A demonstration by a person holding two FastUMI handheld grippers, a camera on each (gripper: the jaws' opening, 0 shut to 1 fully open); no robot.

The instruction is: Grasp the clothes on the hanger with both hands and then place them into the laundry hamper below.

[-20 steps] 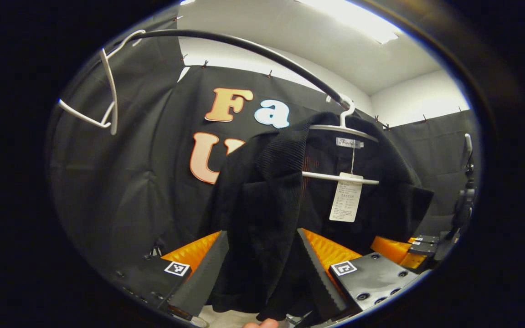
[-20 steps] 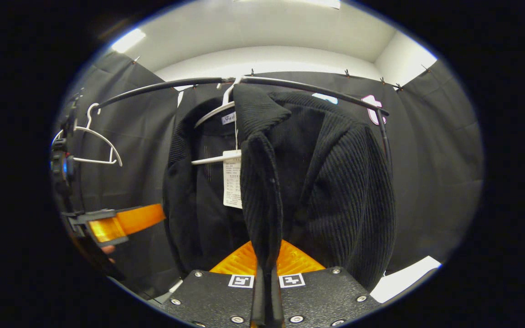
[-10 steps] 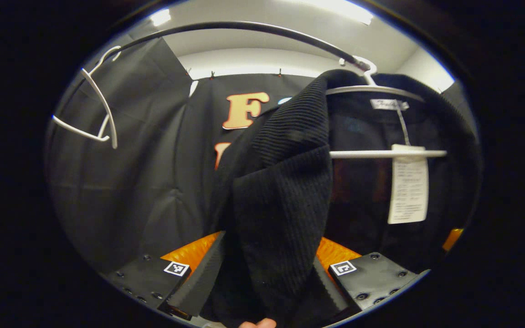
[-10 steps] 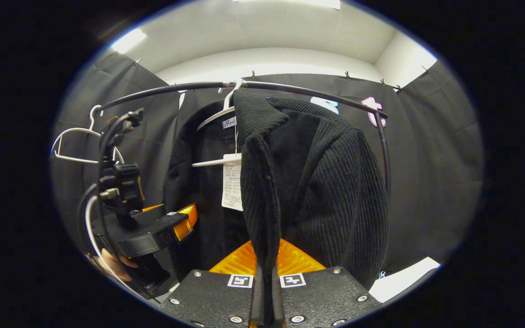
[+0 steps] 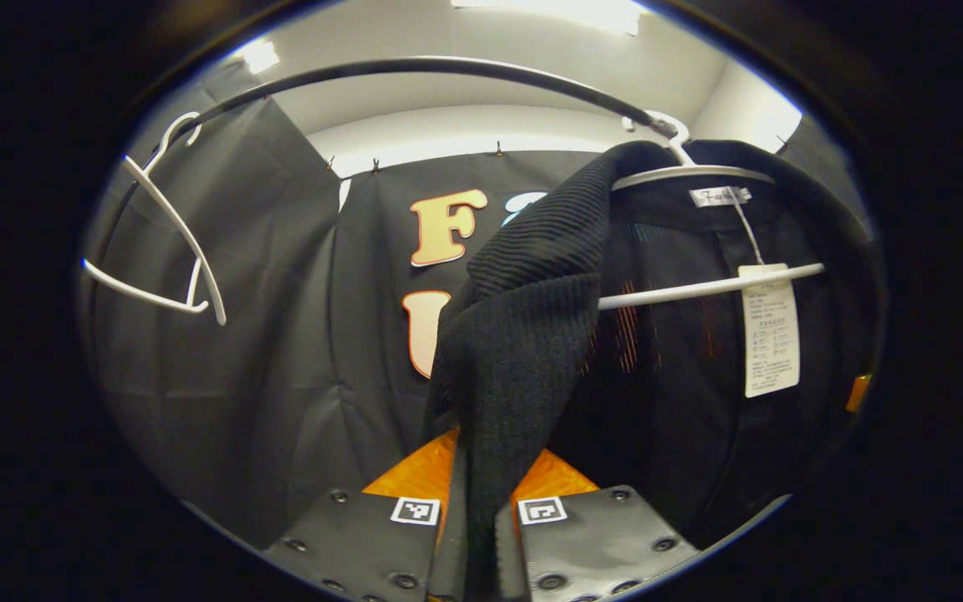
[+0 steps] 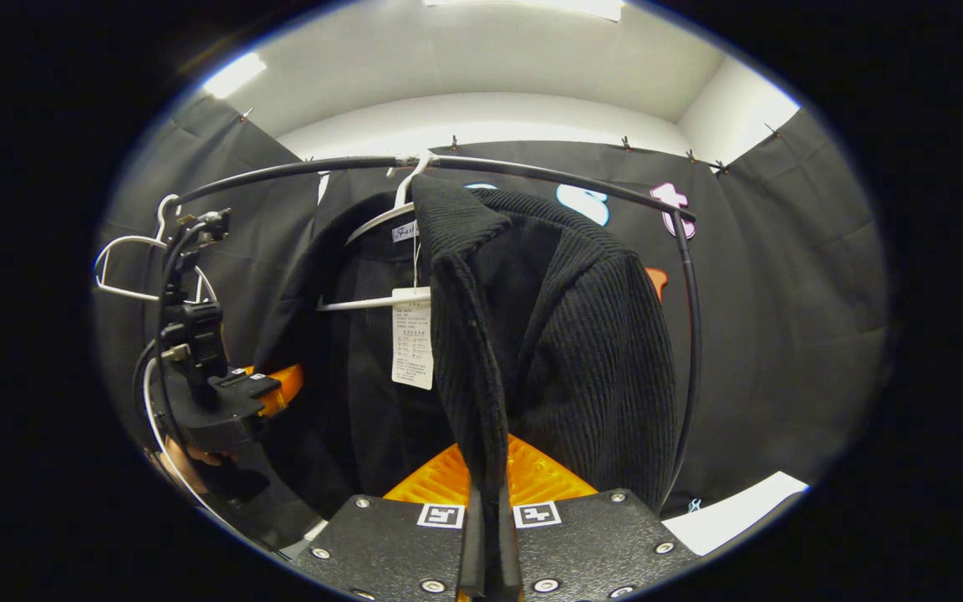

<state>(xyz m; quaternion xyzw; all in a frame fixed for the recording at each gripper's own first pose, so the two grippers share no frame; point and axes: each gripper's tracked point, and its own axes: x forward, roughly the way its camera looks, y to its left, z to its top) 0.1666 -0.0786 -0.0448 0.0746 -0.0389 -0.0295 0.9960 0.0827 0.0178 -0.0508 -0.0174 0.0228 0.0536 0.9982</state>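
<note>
- Left gripper [image 5: 475, 535]: fingers pinched tight on the left front edge of the jacket [image 5: 523, 351], fabric running down between them at 6 o'clock.
- Right gripper [image 6: 490, 543]: closed just as tight on the other front edge, cloth clamped at 6 o'clock.
- Jacket on the white hanger [image 6: 373, 219], hooked on the rail [image 6: 532, 167] at 12 o'clock; paper tag [image 6: 412, 339] dangles inside.
- Hamper out of sight, so the drop target is unknown.
- Risk: pulling straight down likely drags the hanger along or jams the shoulders on it.
- Risk: thin edge grips; heavy knit may slip out of one side, leaving the jacket lopsided.
- Risk: the spare hanger [image 5: 172, 234] at 9 o'clock could snag a sleeve.
</note>
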